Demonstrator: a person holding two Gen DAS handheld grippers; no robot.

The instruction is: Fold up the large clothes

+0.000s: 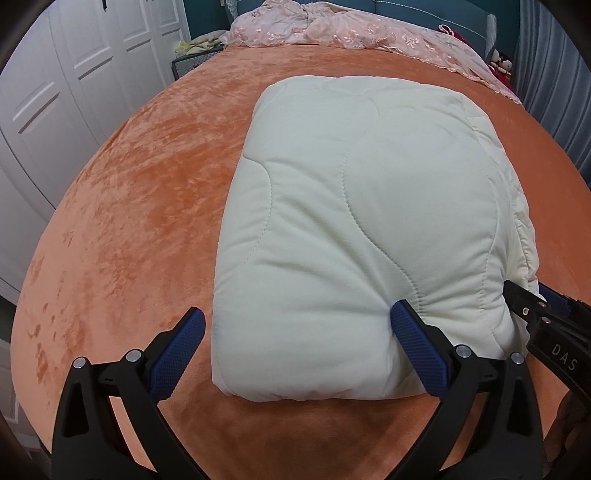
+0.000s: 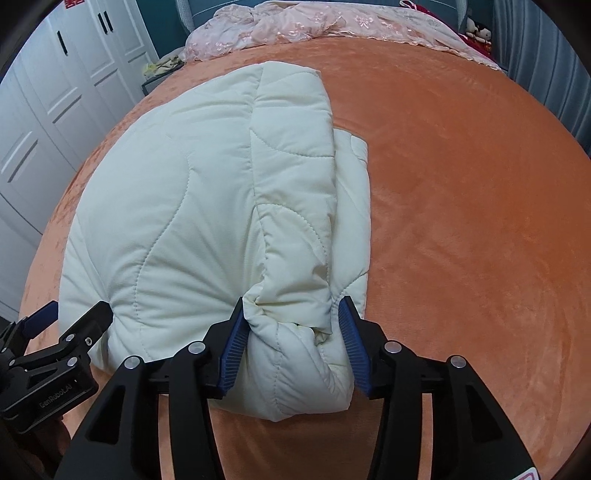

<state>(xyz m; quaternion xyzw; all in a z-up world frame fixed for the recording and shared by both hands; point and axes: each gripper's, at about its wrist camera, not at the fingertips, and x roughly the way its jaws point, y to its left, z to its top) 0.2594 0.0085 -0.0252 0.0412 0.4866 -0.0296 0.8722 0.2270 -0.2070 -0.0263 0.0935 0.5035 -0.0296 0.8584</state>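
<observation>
A cream quilted comforter (image 1: 369,206) lies folded into a thick bundle on the orange bed (image 1: 129,221). My left gripper (image 1: 301,325) is wide open around the bundle's near left corner, its right finger pressed into the fabric. In the right wrist view the bundle (image 2: 184,221) shows its layered right edge. My right gripper (image 2: 293,317) is shut on the near right corner of the comforter, fabric bunched between the blue pads. The left gripper also shows in the right wrist view (image 2: 66,314), and the right gripper in the left wrist view (image 1: 532,306).
A pink lace blanket (image 1: 351,33) is heaped at the bed's far end. White wardrobe doors (image 1: 55,92) stand to the left. A small stand with items (image 2: 159,74) sits beside the bed. Grey curtains (image 1: 554,110) hang at the right, with plush toys (image 2: 478,31) near the headboard.
</observation>
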